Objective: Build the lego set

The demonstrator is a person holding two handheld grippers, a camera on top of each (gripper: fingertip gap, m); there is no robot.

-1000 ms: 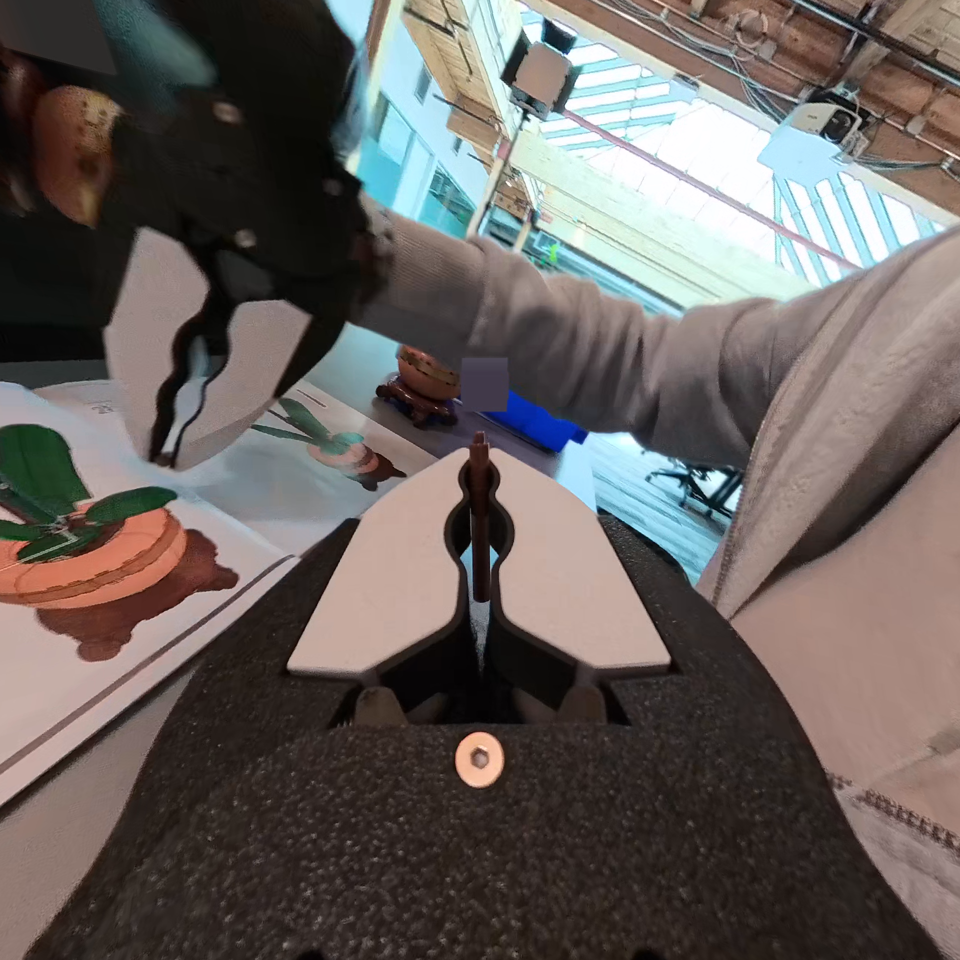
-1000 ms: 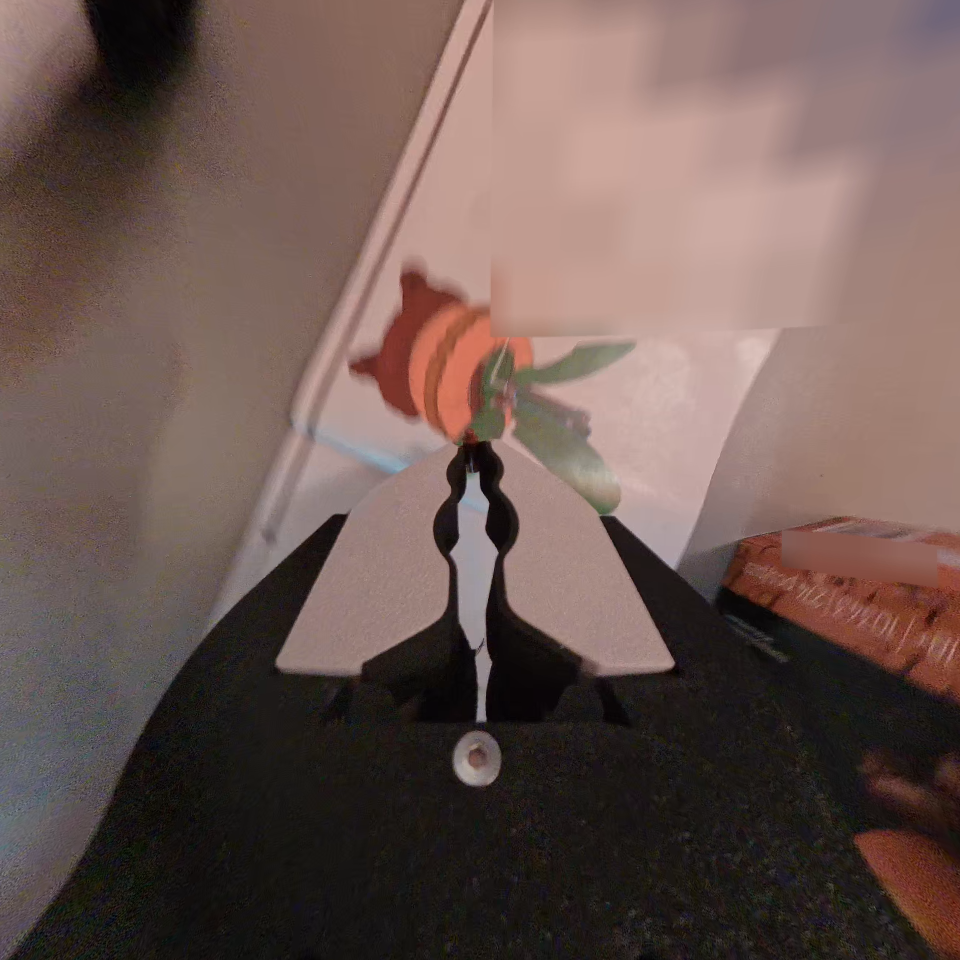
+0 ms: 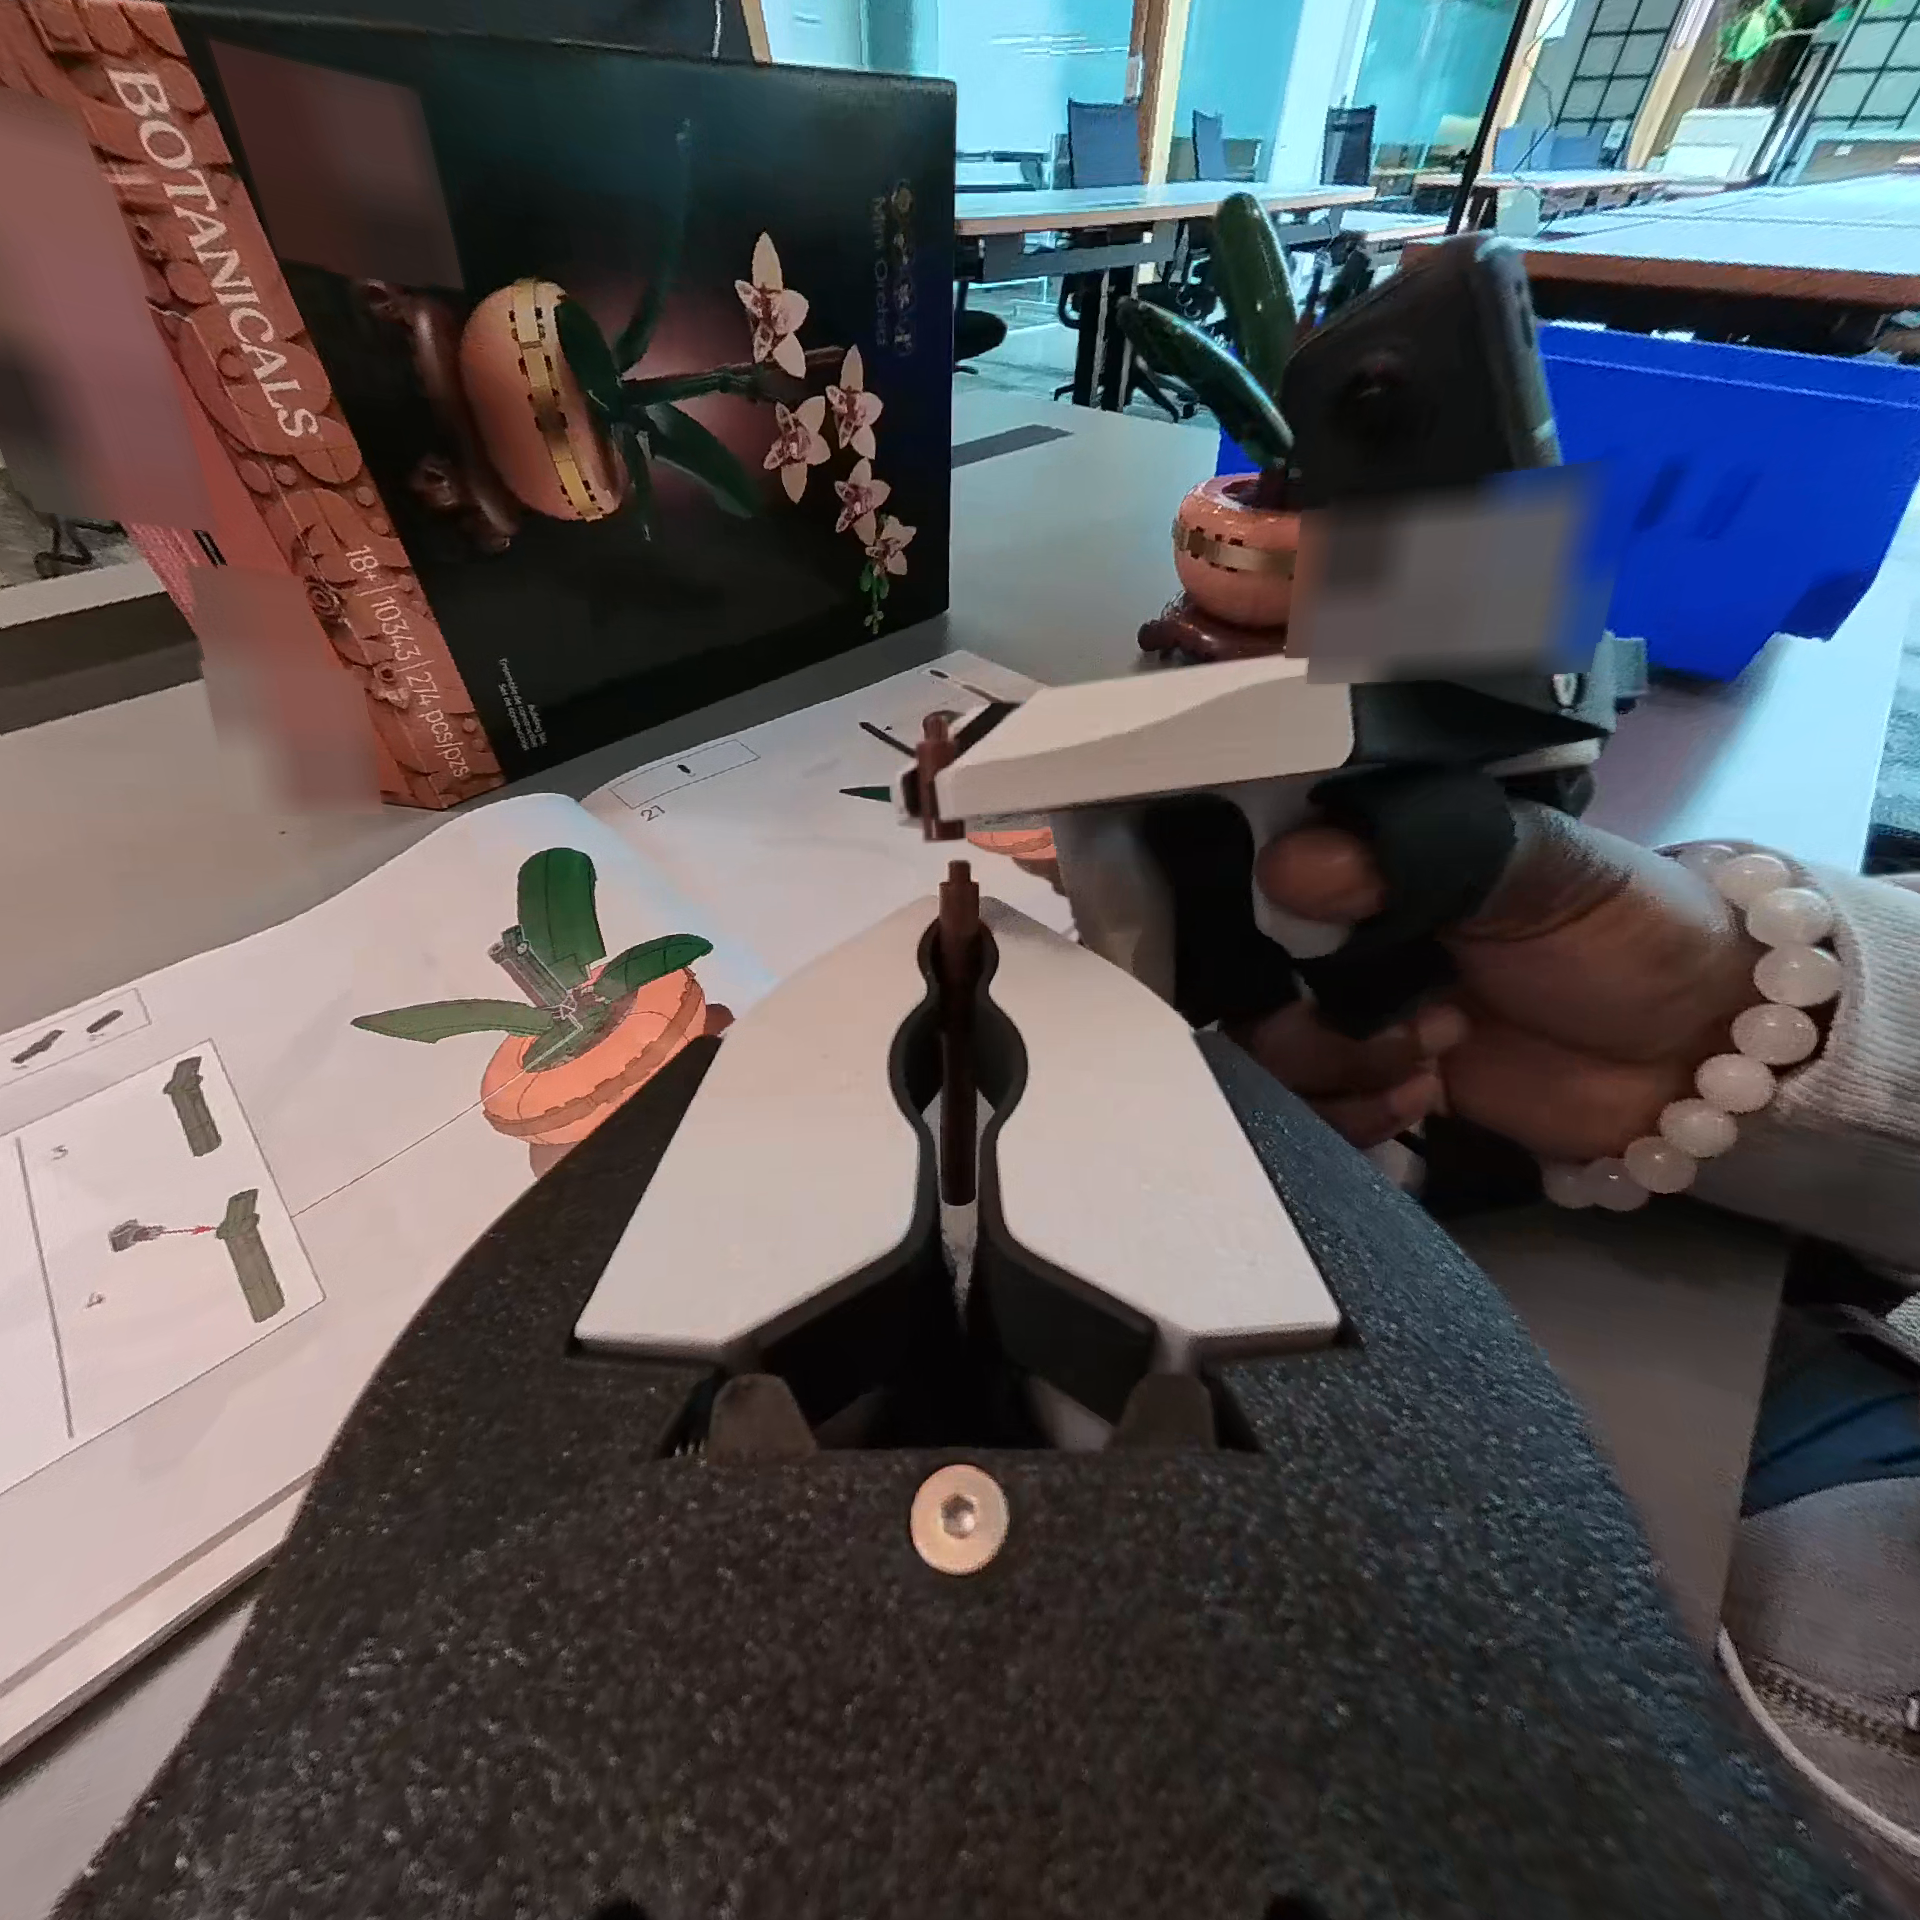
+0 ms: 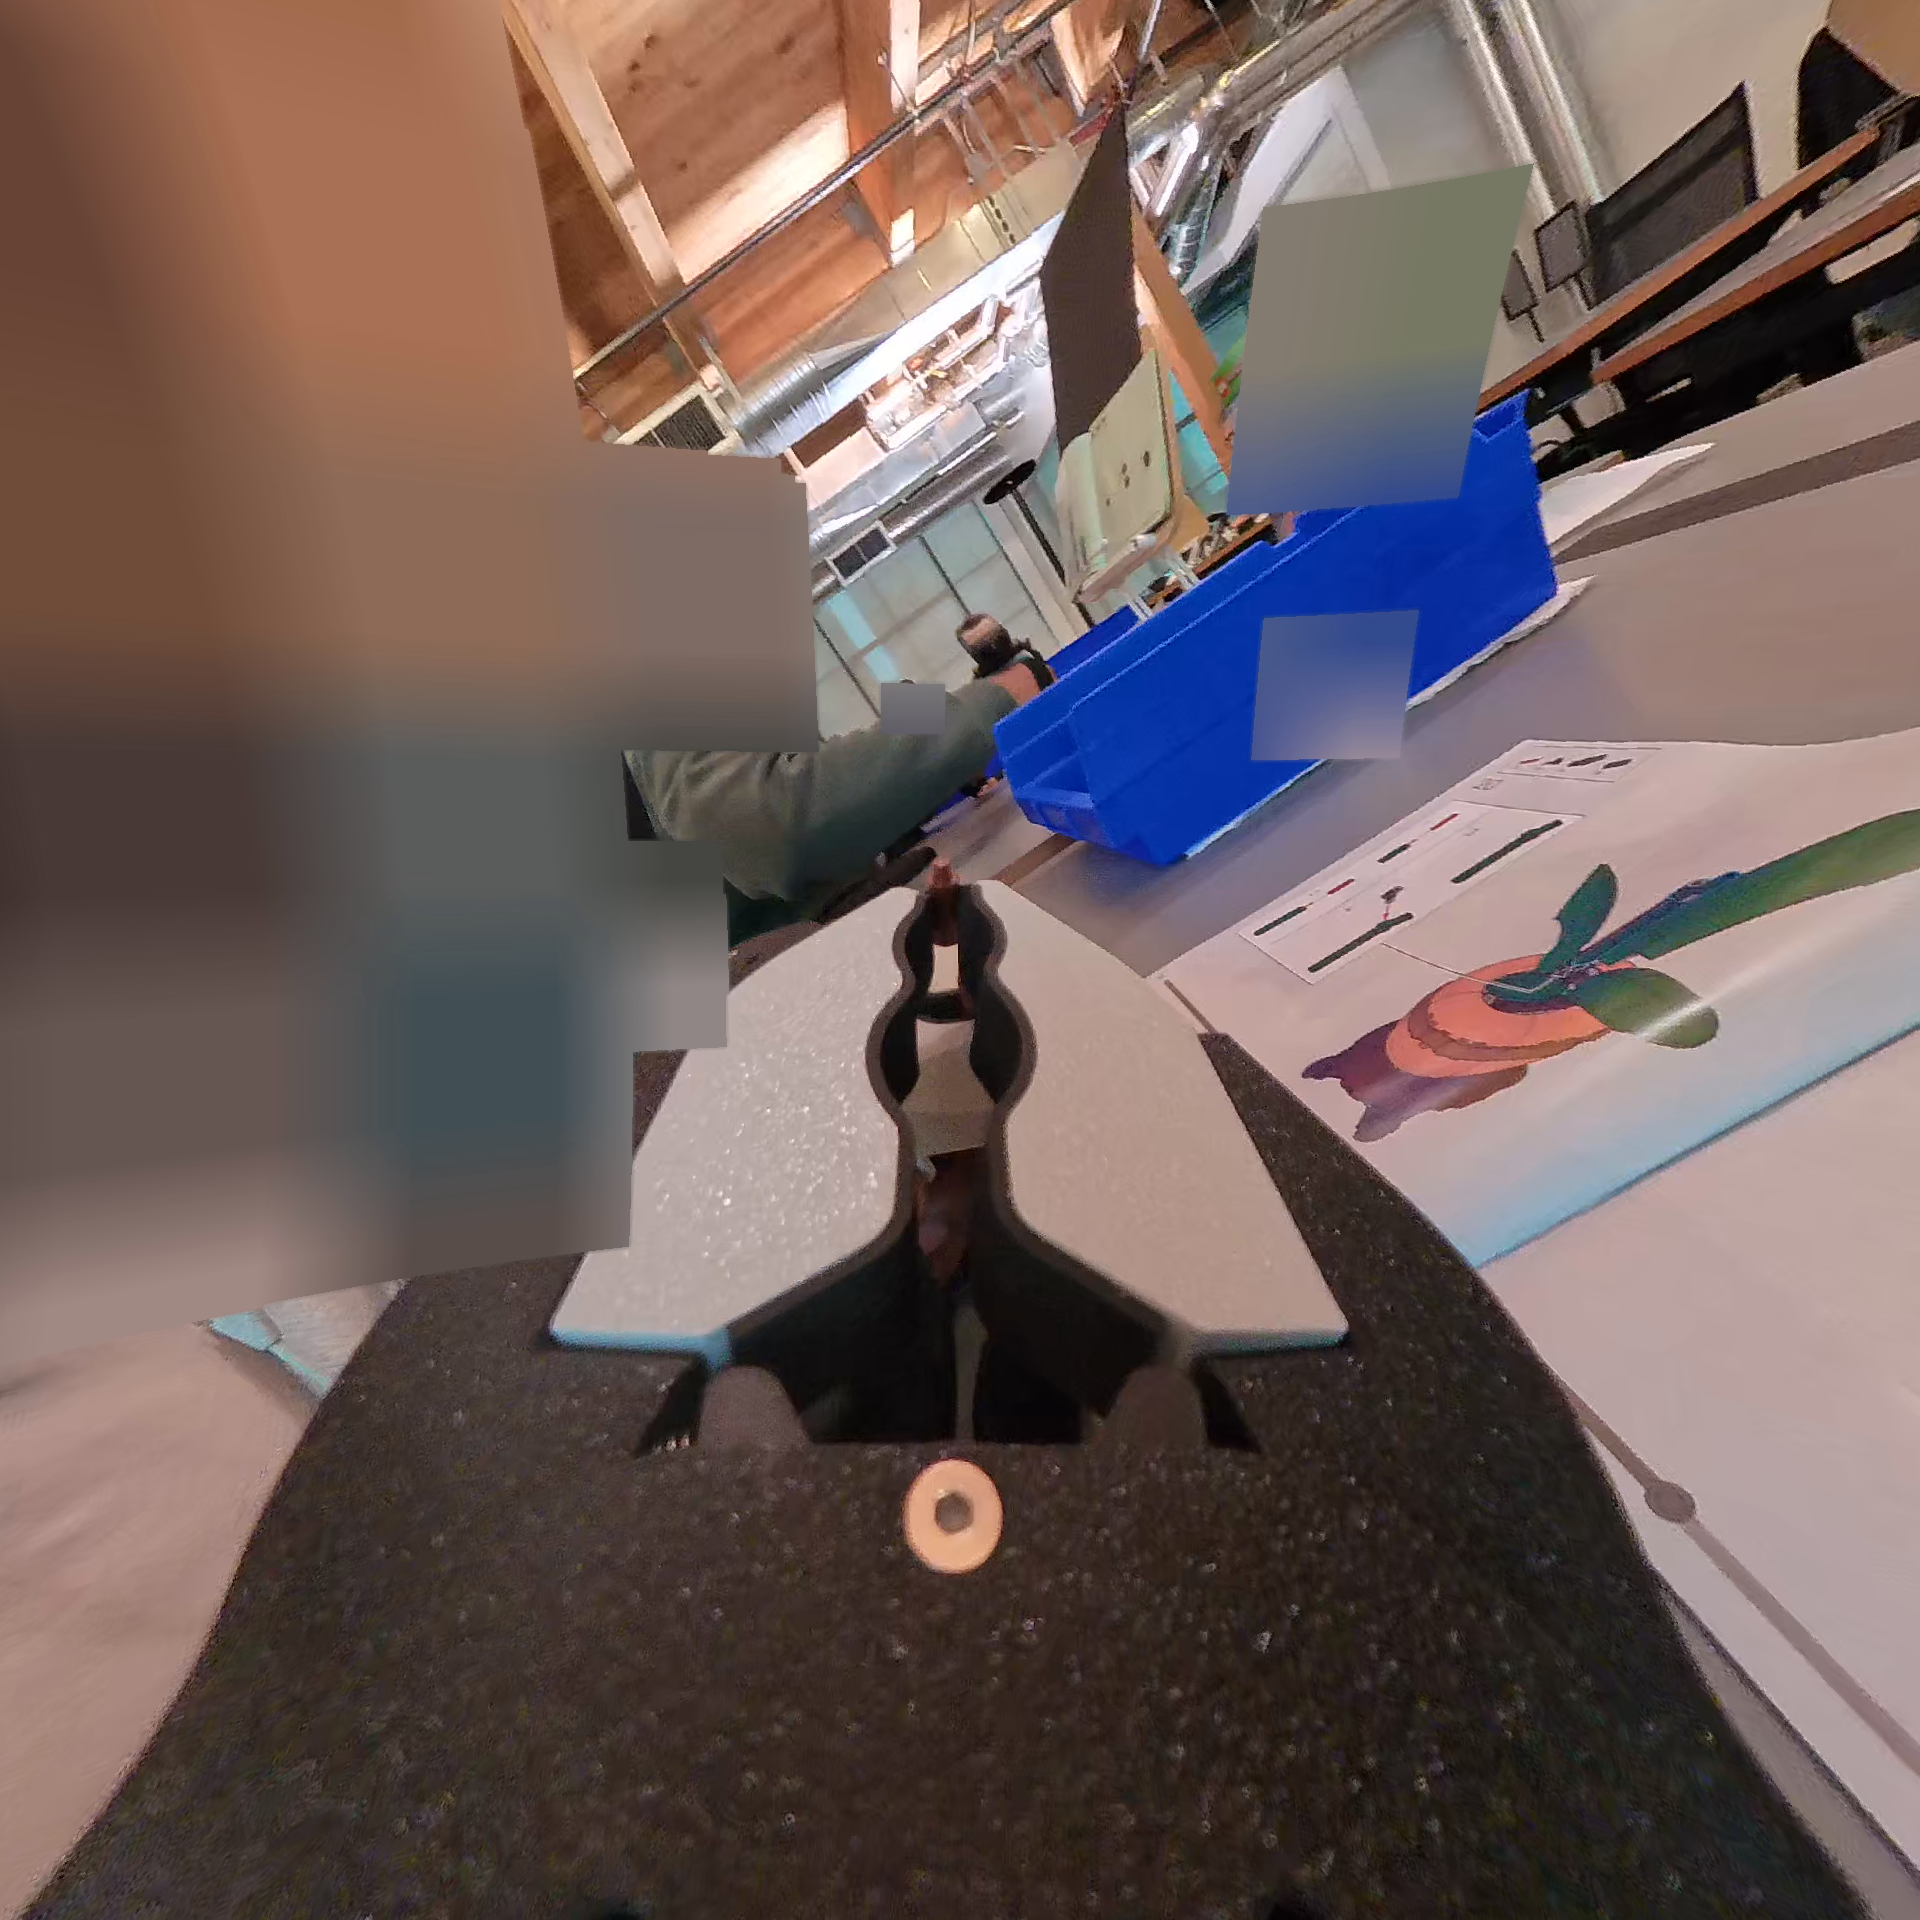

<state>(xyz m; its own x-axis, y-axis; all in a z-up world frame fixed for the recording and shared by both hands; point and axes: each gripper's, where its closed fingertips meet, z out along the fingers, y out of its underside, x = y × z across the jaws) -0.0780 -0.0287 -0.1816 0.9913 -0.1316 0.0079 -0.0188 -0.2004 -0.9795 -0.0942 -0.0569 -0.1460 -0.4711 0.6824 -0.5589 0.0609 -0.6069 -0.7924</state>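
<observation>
Joining step being attempted — two stem parts being brought together above instruction booklet (image 3: 312,1039).

Long brown rod (image 3: 958,1049) being pinched lengthwise in left gripper (image 3: 957,935), jaws pressed on it.

Small brown connector (image 3: 932,774) being pinched at right gripper (image 3: 935,779) tips, just above rod end, apart.

Next — axes to be aligned, connector to be pushed onto rod tip.

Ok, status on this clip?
Left tongs shut on brown rod. Right tongs shut on small brown piece, just above rod tip. Nothing between them.
</observation>
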